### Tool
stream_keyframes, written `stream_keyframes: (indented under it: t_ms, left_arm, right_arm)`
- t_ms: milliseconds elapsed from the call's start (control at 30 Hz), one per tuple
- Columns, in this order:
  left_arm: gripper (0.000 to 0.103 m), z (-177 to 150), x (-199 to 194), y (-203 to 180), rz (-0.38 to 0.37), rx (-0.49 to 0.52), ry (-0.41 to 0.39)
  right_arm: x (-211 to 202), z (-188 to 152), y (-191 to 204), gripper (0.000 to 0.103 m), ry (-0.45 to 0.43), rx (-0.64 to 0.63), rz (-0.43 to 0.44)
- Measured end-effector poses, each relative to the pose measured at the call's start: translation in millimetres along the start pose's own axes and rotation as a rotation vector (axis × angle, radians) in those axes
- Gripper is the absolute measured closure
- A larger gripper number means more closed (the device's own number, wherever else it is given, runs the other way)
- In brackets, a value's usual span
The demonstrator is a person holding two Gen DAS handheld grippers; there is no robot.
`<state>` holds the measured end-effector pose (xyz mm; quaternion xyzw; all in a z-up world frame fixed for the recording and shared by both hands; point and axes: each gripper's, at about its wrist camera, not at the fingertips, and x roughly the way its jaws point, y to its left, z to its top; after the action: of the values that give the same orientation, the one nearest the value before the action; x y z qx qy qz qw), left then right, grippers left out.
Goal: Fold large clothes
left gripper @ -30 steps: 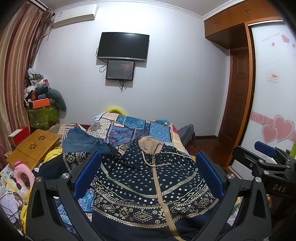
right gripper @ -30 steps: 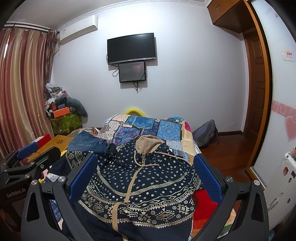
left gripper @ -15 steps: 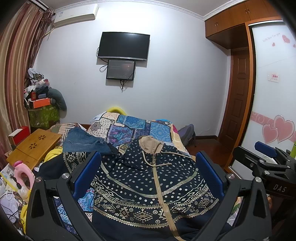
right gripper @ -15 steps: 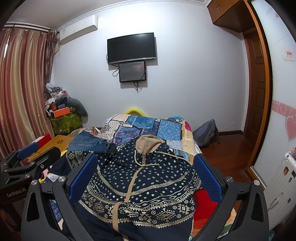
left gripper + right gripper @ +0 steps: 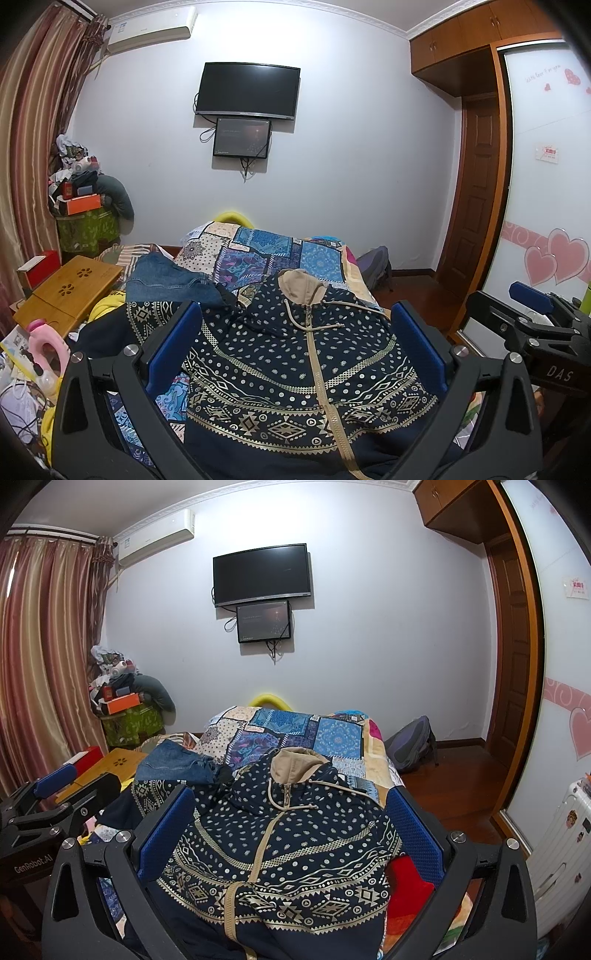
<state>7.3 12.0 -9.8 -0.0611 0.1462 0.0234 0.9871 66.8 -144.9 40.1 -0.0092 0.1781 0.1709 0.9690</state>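
A dark navy hooded jacket [image 5: 295, 362] [image 5: 288, 842] with gold dots, geometric bands, a tan zip and a tan hood lining lies spread on the bed, hood pointing away from me. My left gripper [image 5: 295, 332] hovers above its chest, wide open, blue pads apart with nothing between them. My right gripper [image 5: 291, 812] hangs likewise open over the same jacket. Each gripper shows at the edge of the other's view: the right gripper [image 5: 532, 325] on the right, the left gripper [image 5: 55, 805] on the left.
A patchwork quilt [image 5: 266, 254] covers the bed, with folded jeans [image 5: 166, 280] at the jacket's left. A wooden lap desk [image 5: 66, 291] and clutter sit left; a backpack [image 5: 410, 746] and wood floor right. A red cloth [image 5: 406, 890] lies under the jacket's right side.
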Motion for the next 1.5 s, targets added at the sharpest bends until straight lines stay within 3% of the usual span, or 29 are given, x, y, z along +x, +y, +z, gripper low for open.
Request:
stream_keyframes:
  t_ms: [567, 867, 1067, 1267, 1400, 1500]
  left_arm:
    - [0.000, -1.3, 23.0, 16.7, 0.027, -0.027, 0.027]
    - [0.000, 6.6, 60.0, 70.9, 0.153, -0.071, 0.040]
    - [0.000, -0.3, 96.4, 143.9, 0.333, -0.183, 0.083]
    - [0.000, -34.5, 130.4, 235.4, 0.435, -0.356, 0.188]
    - [0.000, -69.2, 151.5, 307.1, 0.485, -0.502, 0.299]
    - [0.006, -93.2, 160.2, 346.7, 0.508, -0.602, 0.348]
  right_arm:
    - [17.1, -0.4, 3.7, 0.000, 0.046, -0.005, -0.003]
    - [55.7, 1.0, 3.3, 0.000, 0.125, -0.016, -0.016]
    - [91.6, 2.2, 1.6, 0.000, 0.181, -0.025, -0.035]
    - [133.4, 0.1, -0.1, 0.000, 0.242, -0.039, -0.066]
    - [159.2, -5.0, -0.5, 0.000, 0.282, -0.038, -0.084]
    - [174.8, -10.1, -1.8, 0.000, 0.312, -0.030, -0.090]
